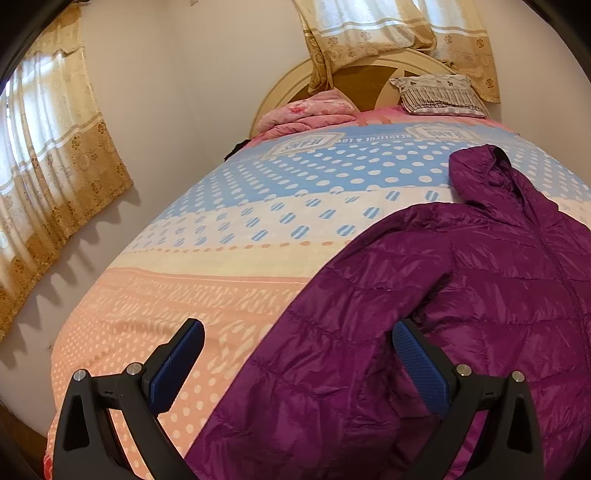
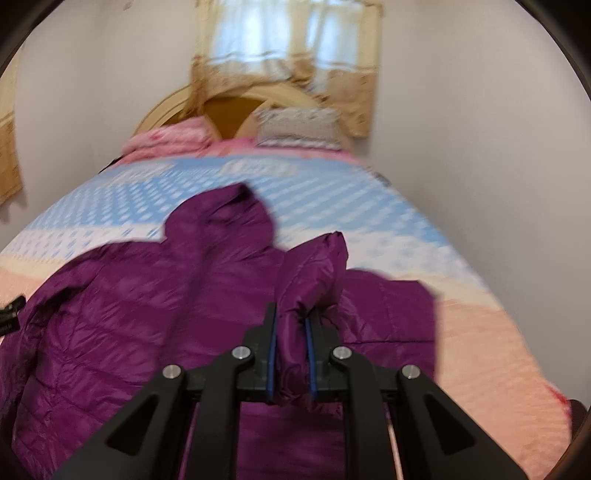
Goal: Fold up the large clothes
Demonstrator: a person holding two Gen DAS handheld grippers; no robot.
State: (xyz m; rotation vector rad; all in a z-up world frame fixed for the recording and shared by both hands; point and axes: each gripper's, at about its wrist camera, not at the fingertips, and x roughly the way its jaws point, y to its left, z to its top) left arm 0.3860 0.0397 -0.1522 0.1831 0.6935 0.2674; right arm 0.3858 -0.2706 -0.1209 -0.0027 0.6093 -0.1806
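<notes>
Now your right gripper [image 2: 290, 332] is clamped on a sleeve of the purple quilted hooded jacket [image 2: 147, 302], which lies front up, zipped, on the bed.

Your left gripper [image 1: 295, 354] hangs with its jaws spread wide, holding nothing, above the jacket's other sleeve [image 1: 314, 369]. Underneath, the blue, cream and peach dotted bedspread [image 1: 221, 229] carries upside-down print reading "JEANS" [image 1: 304, 144]. Beyond it a folded pink blanket [image 1: 310, 114] and a patterned pillow [image 1: 439, 94] rest by the cream headboard [image 1: 280, 88], under beige curtains [image 1: 369, 33].
</notes>
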